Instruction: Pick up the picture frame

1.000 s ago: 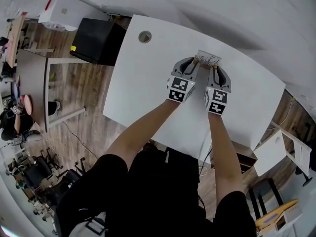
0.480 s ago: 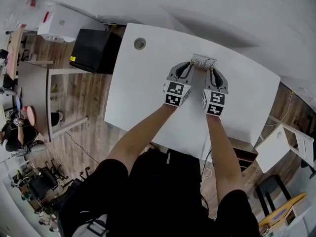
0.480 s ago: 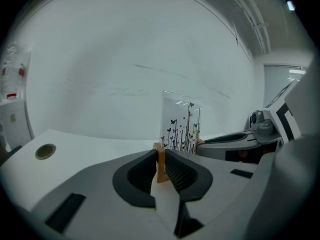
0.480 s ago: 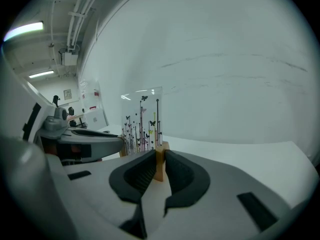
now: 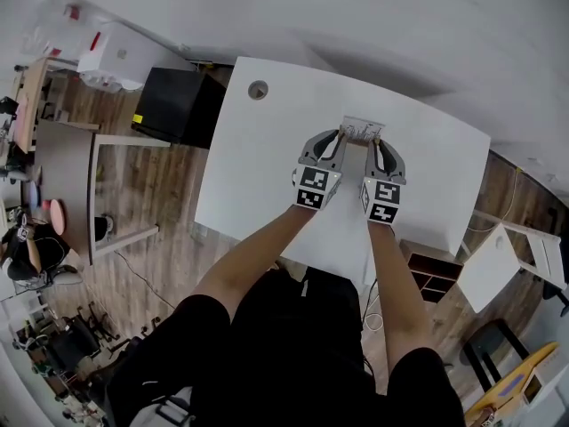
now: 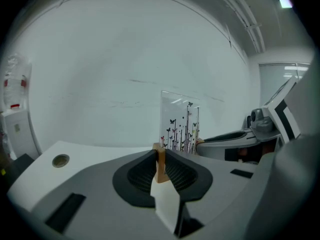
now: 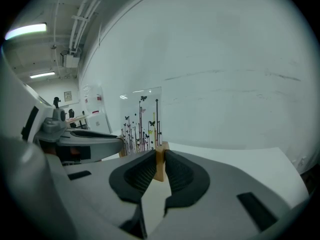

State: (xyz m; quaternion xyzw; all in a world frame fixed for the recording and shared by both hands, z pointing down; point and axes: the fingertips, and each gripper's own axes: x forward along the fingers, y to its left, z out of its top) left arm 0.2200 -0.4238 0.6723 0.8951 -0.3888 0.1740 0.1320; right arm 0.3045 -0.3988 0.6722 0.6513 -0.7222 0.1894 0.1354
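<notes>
My left tool (image 6: pixel 160 155) and right tool (image 7: pixel 160 158) are each clamped on a wooden end block (image 6: pixel 160 170) of the clear acrylic butterfly-printed picture frame (image 5: pixel 361 129) — upright at the far side of the white surface (image 5: pixel 267 167), its long axis running straight between them.

picture frame (image 5: pixel 363 129): 1 | left tongs (image 5: pixel 341 137) + right tongs (image 5: pixel 378 139): 2 | white table (image 5: pixel 258 176): 1
</notes>
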